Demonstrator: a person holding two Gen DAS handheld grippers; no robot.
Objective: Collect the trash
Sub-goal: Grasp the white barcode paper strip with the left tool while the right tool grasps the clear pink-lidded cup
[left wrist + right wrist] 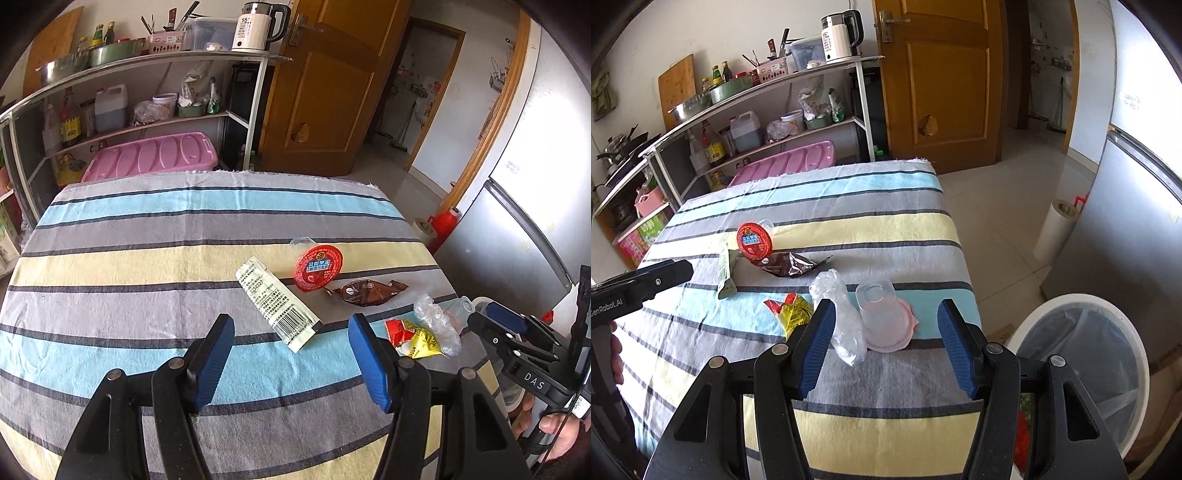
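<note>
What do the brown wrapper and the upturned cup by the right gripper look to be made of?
Brown wrapper: likely metallised plastic film, glossy, with sharp creases and bright glints. Upturned cup: thin translucent plastic, frosted; the striped cloth shows faintly through it.

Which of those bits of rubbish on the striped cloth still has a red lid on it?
The small clear jelly cup, lying on its side behind the long pale sachet. The other clear cup, near the table's edge, stands upside down and has no red lid.
</note>
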